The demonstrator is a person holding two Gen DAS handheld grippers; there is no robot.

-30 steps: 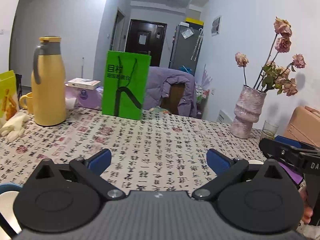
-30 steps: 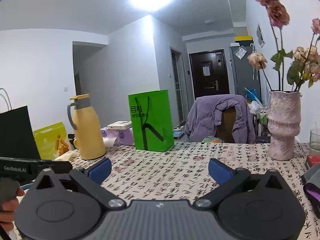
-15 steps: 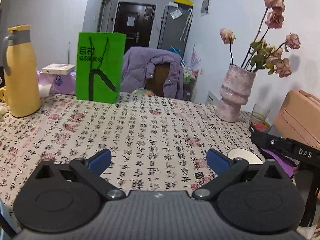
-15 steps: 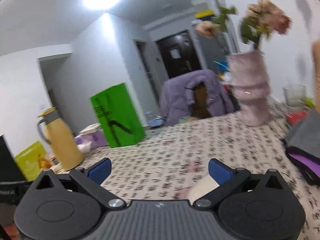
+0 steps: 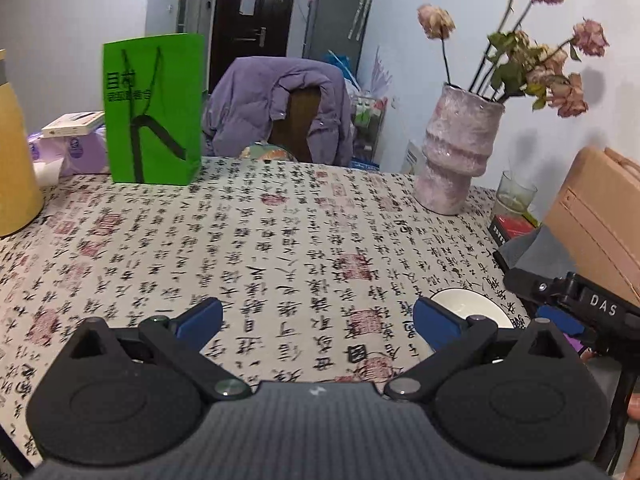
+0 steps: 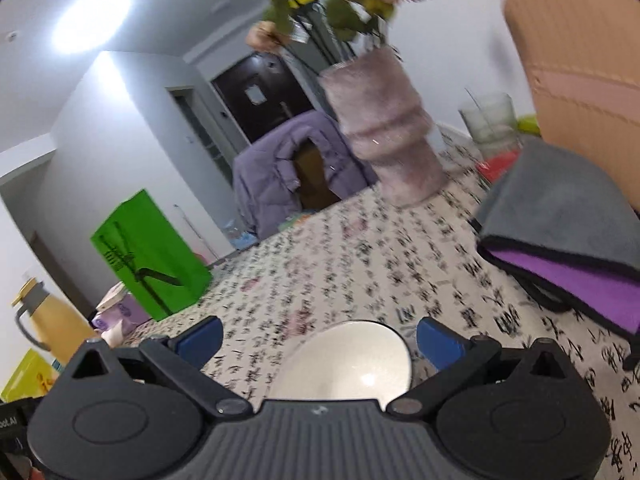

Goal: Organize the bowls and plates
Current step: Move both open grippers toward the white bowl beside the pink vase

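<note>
**Calligraphy cloth under both my grippers**

Tablecloth [image 5: 280, 240] below; my right gripper [image 6: 318, 338] gapes wide, empty, a white bowl [image 6: 352, 364] between its fingers. My left gripper [image 5: 316, 322] gapes empty too. Vase [image 5: 456, 152] far right.

Probably home dining room: tablecloth-covered table [image 5: 280, 240], flower vase [image 5: 456, 152], jacket-draped chair [image 5: 280, 112].

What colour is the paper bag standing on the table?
Bright green paper bag, clearest in the left wrist view.

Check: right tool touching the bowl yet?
Apart. In the right wrist view, the bowl sits between the open pads of the right tool, with tablecloth showing beside each pad.
</note>
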